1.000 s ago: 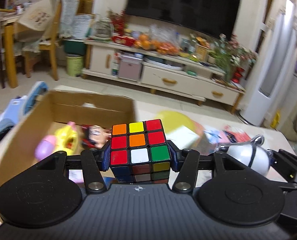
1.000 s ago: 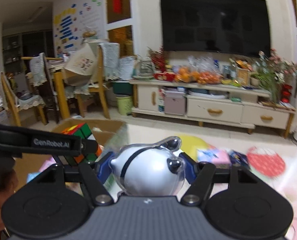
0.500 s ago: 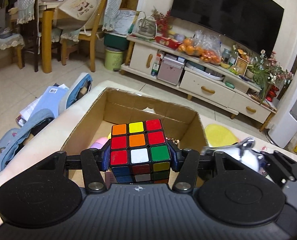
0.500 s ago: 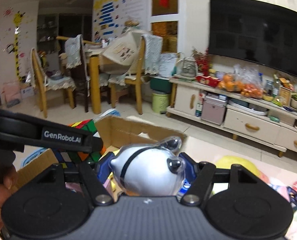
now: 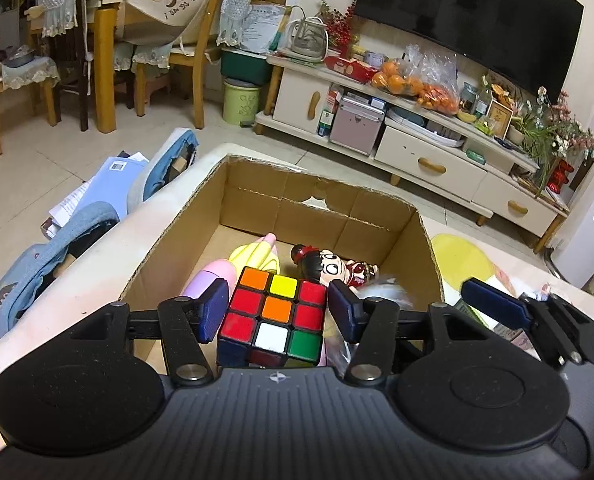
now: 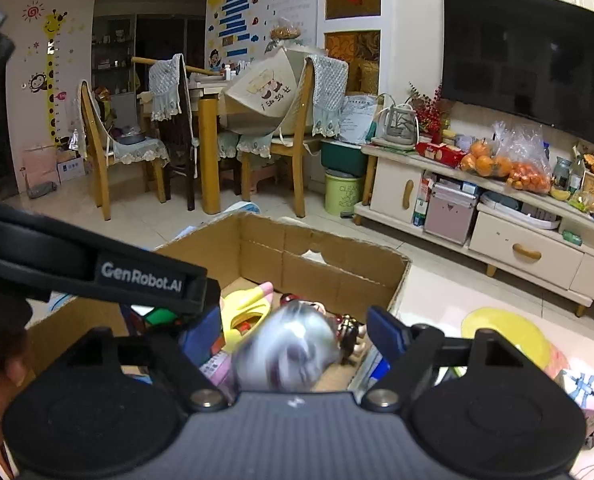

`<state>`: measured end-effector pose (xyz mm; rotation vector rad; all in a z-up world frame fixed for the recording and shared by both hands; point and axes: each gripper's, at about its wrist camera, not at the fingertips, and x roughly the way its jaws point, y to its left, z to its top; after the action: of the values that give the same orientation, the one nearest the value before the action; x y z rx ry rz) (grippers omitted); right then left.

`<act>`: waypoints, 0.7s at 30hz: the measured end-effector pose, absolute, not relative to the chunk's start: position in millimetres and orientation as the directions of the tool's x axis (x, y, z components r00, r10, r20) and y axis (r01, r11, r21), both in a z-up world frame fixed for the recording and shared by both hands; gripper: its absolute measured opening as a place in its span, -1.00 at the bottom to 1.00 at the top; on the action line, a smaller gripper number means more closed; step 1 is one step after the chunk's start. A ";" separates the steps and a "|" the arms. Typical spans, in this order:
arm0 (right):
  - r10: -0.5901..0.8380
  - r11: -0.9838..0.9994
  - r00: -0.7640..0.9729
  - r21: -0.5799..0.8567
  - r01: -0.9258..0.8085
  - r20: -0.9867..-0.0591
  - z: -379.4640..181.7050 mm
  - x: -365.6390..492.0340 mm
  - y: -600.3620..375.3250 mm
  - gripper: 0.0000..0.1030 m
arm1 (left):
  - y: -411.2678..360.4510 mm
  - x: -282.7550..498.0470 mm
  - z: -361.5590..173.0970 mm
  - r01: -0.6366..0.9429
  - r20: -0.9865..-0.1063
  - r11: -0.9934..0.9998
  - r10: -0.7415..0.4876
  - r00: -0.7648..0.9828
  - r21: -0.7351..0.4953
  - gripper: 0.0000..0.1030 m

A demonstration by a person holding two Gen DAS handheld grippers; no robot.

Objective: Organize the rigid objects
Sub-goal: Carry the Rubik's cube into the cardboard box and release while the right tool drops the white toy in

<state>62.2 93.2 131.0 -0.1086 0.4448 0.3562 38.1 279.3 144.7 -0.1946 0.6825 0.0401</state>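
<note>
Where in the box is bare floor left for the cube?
Bare cardboard lies along the box's far wall and back-left corner, beyond the yellow toy. The near half is crowded: pink toy, doll, cube.

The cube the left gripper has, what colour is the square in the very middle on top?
Orange. The cube shows it best in the left wrist view.

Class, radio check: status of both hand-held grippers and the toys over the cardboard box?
Left hand-held gripper around puzzle cube over cardboard box. Right hand-held gripper jaws opening, white round toy blurred between them. Doll and yellow toy below.
</note>
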 end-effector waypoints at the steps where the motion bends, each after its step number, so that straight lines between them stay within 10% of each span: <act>1: 0.309 0.934 0.846 -0.028 -0.356 -0.434 132.0 60.2 91.8 0.55 | 280.1 37.8 145.1 -0.102 -0.627 0.981 -0.025 0.779 -0.165 0.30; 21: 0.194 0.981 0.904 0.045 -0.191 -0.380 120.4 5.4 35.2 0.55 | 262.4 28.2 142.9 -0.011 -0.604 0.994 -0.057 0.795 -0.109 0.57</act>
<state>5.4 35.2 120.4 0.0071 0.3933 0.1986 28.2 262.4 142.9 -0.1093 0.6517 -0.0246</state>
